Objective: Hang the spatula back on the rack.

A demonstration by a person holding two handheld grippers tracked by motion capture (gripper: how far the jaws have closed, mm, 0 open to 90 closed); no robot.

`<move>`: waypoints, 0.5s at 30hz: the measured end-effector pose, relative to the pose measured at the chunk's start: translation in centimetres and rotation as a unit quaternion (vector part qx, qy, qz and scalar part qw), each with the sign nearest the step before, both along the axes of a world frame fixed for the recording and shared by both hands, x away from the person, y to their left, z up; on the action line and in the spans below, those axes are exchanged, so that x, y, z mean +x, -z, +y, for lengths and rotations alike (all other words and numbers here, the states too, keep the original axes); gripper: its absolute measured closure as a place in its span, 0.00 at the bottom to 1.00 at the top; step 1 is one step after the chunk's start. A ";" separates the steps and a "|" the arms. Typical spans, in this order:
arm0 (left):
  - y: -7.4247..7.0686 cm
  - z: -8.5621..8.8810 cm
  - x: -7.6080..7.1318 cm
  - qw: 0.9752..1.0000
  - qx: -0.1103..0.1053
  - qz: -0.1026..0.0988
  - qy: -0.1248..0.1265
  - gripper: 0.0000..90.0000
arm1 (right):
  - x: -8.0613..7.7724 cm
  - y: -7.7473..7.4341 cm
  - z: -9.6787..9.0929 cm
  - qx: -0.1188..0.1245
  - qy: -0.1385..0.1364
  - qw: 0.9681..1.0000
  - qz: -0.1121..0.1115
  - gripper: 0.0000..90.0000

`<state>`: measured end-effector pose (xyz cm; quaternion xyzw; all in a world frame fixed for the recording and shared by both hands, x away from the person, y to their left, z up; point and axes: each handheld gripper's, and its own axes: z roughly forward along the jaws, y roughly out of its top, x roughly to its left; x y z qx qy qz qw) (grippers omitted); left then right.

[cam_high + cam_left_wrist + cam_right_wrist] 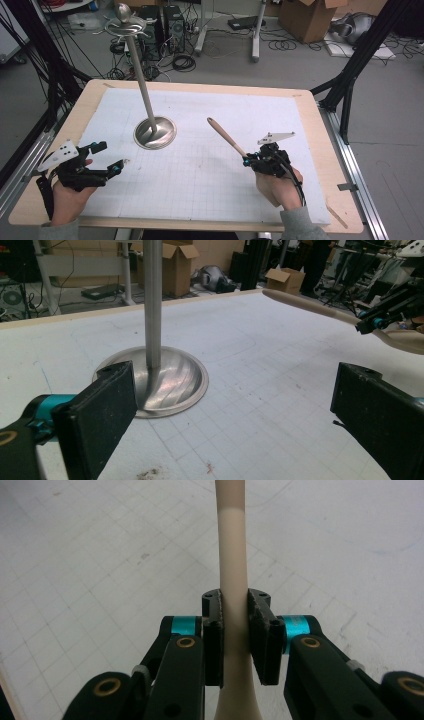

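One spatula (pixel 234 570) clamped in right gripper (pixel 235 630); one stand (pixel 148 102); left gripper (pixel 230 415) agape.

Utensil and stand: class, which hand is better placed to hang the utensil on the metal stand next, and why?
Probably right: the right gripper already clamps the utensil, handle toward the stand. The left gripper is open and empty.

No words, labels, brand names or numbers can be read in any of the views. The white mat (pixel 200 165) on the table bears only a faint printed grid, without figures.
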<state>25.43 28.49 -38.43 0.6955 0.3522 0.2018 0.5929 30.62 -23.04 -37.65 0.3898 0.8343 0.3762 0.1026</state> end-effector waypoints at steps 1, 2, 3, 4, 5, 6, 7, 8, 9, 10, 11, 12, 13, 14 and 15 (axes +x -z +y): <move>0.0 0.1 0.0 1.000 0.001 0.000 0.000 0.06 | 0.0 -0.2 0.1 0.000 -0.002 1.000 -0.001 0.87; 0.0 0.1 -0.1 1.000 -0.001 0.000 -0.002 0.06 | 0.0 -0.4 0.2 0.000 -0.003 1.000 -0.001 0.87; 0.0 0.2 -0.1 1.000 0.000 0.000 -0.003 0.06 | 0.1 -0.5 0.3 0.002 -0.006 1.000 -0.004 0.87; -0.1 0.2 -0.2 1.000 -0.001 0.000 -0.004 0.06 | 0.1 -0.7 0.3 0.005 -0.005 1.000 -0.003 0.87; -0.1 0.2 -0.2 1.000 -0.002 -0.001 -0.004 0.06 | 0.2 -0.9 0.4 0.006 -0.009 1.000 -0.005 0.87; -0.1 0.2 -0.2 1.000 -0.002 0.000 -0.005 0.06 | 0.2 -1.1 0.4 0.006 -0.011 1.000 -0.006 0.87; -0.1 0.2 -0.3 1.000 -0.002 -0.001 -0.005 0.06 | 0.2 -1.3 0.5 0.006 -0.012 1.000 -0.009 0.87; -0.1 0.2 -0.3 1.000 -0.001 -0.001 -0.004 0.06 | 0.1 -1.5 0.5 0.008 -0.015 1.000 -0.009 0.87; -0.1 0.2 -0.3 1.000 0.000 -0.002 -0.004 0.06 | 0.1 -1.7 0.6 0.010 -0.016 1.000 -0.010 0.87; -0.1 0.2 -0.3 1.000 0.000 -0.002 -0.004 0.06 | 0.1 -1.9 0.6 0.011 -0.019 1.000 -0.011 0.87; -0.2 0.2 -0.3 1.000 0.001 -0.002 -0.004 0.06 | 0.1 -2.2 0.6 0.011 -0.021 1.000 -0.014 0.87; -0.2 0.2 -0.3 1.000 -0.001 -0.004 -0.005 0.06 | 0.1 -2.4 0.5 0.011 -0.022 1.000 -0.016 0.87; -0.2 0.3 -0.3 1.000 -0.001 -0.003 -0.005 0.06 | 0.1 -2.6 0.5 0.012 -0.022 1.000 -0.016 0.87; -0.2 0.3 -0.3 1.000 -0.001 -0.004 -0.006 0.06 | 0.2 -2.9 0.5 0.014 -0.025 0.999 -0.019 0.87; -0.2 0.3 -0.2 1.000 -0.004 -0.004 -0.007 0.06 | 0.1 -3.1 0.5 0.017 -0.024 0.999 -0.018 0.87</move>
